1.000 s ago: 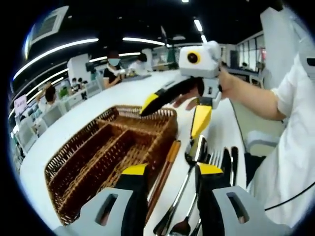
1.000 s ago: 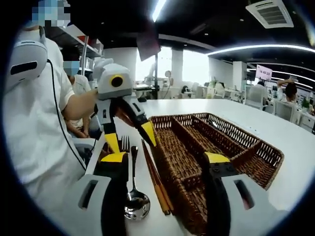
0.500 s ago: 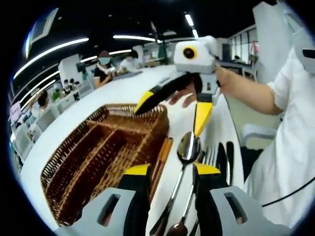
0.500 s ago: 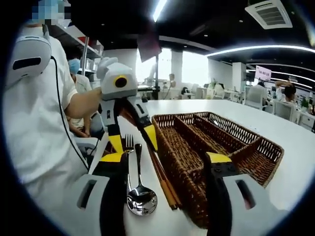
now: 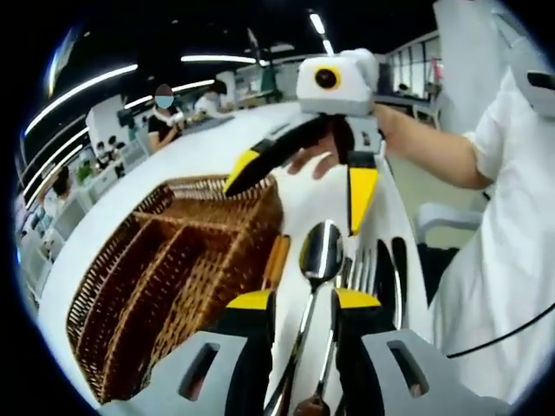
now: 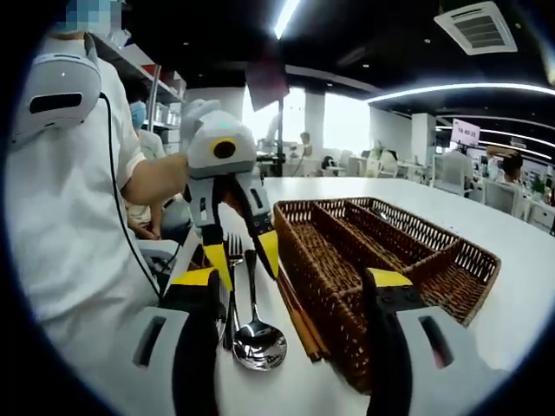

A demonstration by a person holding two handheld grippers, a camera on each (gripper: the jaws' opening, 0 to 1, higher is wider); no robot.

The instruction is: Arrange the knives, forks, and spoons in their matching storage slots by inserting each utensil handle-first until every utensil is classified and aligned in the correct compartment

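My work sits on a long white tabletop (image 5: 191, 156) that runs away into an open office. A pair of orange-brown chopsticks (image 6: 301, 322) lies on it, just beside the wicker wall. Long light strips (image 5: 82, 91) cross the dark ceiling, and I can see a square air vent (image 6: 490, 26) up there too. A person in a face mask (image 5: 163, 117) sits at the far side. A small pink sign (image 6: 465, 132) stands among distant desks.

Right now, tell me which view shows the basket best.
The right gripper view: the basket sits whole, with its long compartments open to sight. In the left gripper view the basket is seen too, but the right gripper crosses its far corner.
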